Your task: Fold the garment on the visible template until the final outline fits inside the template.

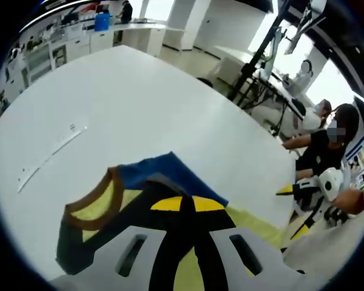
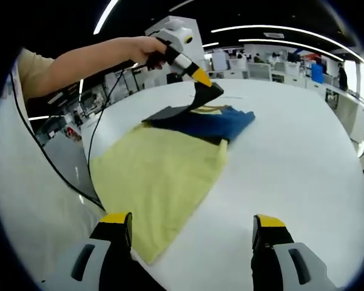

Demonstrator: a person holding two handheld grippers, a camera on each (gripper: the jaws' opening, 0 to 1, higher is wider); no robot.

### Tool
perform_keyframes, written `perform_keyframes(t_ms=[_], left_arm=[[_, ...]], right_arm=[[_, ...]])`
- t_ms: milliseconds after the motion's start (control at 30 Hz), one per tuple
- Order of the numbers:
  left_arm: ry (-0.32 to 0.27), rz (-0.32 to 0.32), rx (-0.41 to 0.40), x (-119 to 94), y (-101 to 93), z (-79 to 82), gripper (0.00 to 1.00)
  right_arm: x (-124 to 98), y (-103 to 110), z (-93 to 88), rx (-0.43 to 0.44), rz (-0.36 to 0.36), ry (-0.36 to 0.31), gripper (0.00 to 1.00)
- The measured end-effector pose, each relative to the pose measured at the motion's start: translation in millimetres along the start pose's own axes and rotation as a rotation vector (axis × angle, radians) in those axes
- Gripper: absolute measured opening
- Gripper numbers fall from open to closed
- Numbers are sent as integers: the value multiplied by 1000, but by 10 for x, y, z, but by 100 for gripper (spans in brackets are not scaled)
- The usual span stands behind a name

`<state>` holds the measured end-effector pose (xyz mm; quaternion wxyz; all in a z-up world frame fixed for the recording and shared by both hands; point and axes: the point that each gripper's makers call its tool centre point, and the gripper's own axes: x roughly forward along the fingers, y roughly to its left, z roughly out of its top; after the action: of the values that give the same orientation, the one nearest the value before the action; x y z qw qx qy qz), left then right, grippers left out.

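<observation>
A yellow garment (image 2: 161, 176) with a blue sleeve (image 2: 221, 121) and dark shoulder part lies flat on the white table (image 2: 303, 157). In the left gripper view its brown-trimmed collar (image 1: 91, 209) and blue sleeve (image 1: 170, 173) sit just ahead of my jaws. My left gripper (image 1: 187, 205) is shut on the garment near the neck. The right gripper view shows that left gripper (image 2: 201, 97), held by a hand, pinching the dark fabric at the far end. My right gripper (image 2: 191, 227) stands open over the near hem, nothing between its fingers (image 2: 116, 225).
A thin clear strip with small marks (image 1: 51, 148) lies on the table left of the garment. The table edge (image 1: 273, 182) runs along the right, where another white and yellow gripper (image 1: 318, 185) shows. Seated people and desks are beyond it. A cable (image 2: 60, 176) hangs off the near side.
</observation>
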<state>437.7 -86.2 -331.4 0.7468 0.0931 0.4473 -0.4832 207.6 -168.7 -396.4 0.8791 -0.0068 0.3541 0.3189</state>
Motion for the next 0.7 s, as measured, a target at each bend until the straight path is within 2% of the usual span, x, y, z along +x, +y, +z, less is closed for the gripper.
perform_keyframes(t_ms=[433,533,600,700], left_arm=[[30,-9,-1,199,-51,-78,3],[14,-17,-17,208,-79,-48,15],[2,-20,-19,211,-91,-22,27],[-8,0,5,189,-103,3,38]], right_arm=[[-36,-53,59,-6,-1,-7,80],[-41,-63,63,-7,-3,-8,81],[-42,-66,69,-7,-3,-9,81],[-42,-75,76,-8,-3,-10,81]])
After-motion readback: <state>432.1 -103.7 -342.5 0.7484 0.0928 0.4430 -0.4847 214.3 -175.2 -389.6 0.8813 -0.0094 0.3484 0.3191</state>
